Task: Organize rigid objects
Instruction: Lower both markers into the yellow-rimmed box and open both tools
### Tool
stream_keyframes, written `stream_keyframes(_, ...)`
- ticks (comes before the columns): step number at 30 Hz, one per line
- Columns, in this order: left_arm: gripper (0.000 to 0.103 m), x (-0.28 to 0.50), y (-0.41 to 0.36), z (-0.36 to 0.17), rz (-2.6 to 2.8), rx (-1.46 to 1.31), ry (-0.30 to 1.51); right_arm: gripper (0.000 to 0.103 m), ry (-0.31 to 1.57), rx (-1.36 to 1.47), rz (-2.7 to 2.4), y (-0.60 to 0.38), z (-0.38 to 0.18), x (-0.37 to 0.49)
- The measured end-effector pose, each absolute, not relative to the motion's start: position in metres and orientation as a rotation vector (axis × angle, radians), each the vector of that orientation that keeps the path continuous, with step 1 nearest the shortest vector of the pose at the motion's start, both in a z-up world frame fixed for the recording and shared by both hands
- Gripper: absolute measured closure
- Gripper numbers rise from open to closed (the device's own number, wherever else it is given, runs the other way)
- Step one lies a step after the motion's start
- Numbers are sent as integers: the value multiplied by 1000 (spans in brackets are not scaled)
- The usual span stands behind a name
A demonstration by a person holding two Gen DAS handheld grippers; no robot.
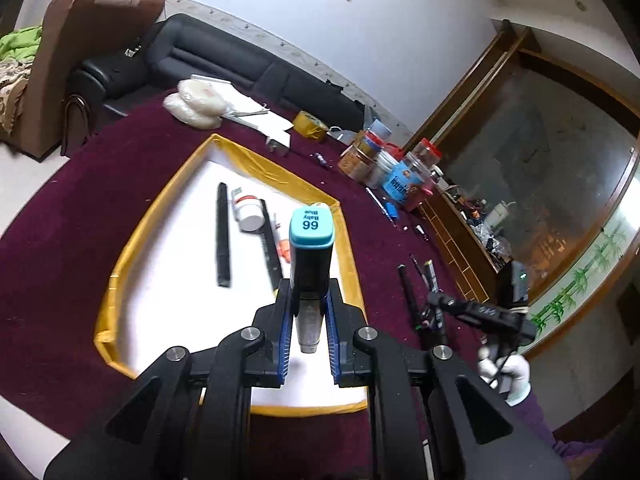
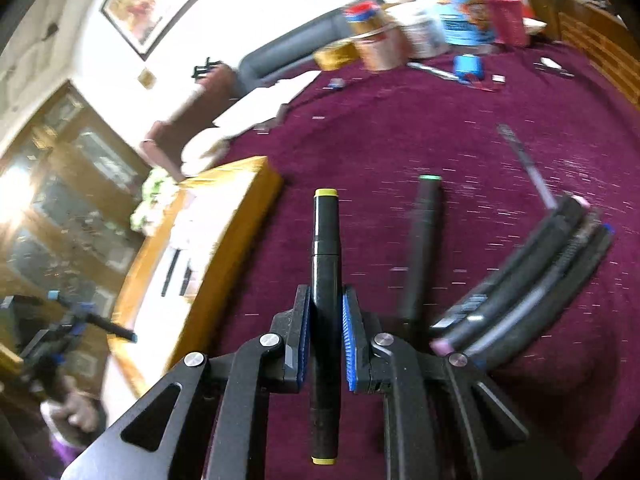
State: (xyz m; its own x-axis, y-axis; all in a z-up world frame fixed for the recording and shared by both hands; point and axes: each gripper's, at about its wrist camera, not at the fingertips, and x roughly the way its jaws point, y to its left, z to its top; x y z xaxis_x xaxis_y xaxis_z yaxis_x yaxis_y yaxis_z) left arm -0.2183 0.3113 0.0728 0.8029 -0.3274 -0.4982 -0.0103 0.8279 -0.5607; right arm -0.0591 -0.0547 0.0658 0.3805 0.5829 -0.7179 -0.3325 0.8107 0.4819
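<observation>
Left hand-held gripper (image 1: 307,312) pinching a blue-capped marker (image 1: 311,252) above the yellow-rimmed tray (image 1: 344,240); right hand-held gripper (image 2: 326,312) pinching a yellow-capped marker (image 2: 326,264) over the table (image 2: 400,128). Likely risks: slipping through narrow pads, rolling, knocking the loose green-tipped marker (image 2: 422,240) nearby.

A round table covered in a maroon cloth (image 1: 120,168). Near its far edge lie stacked white discs in plastic (image 1: 195,102) beside white papers (image 1: 256,114), then a roll of yellow tape (image 1: 310,124). Toward the far right edge stands a cluster of jars and tubs (image 1: 394,166). Beyond the table, a black sofa (image 1: 224,58) against a white wall, a brown armchair (image 1: 86,40), a framed picture (image 2: 138,4), and a wooden glass-fronted cabinet (image 1: 560,152).
</observation>
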Motion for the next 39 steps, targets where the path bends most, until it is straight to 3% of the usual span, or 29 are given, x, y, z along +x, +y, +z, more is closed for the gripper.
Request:
stream_keyframes(10,91,-207,336,67,-120,-496,740,90,1064,352,913,30,96,-76)
stream_keyframes(23,90,-135,353,53,-101,-461,846,90,1319,341,976,167,31,-67)
stream_keyframes(35,90,-101,350,37,-38,-435,889,89,1307,178,843,198,13,-68)
stream_keyframes(37,81,-109,350,41,-35,-446,863,87,1294,138,839,202,15,-68)
stream_keyframes(39,69,-117,350,47,-27,-452,843,79,1273,110,834,202,19,-70)
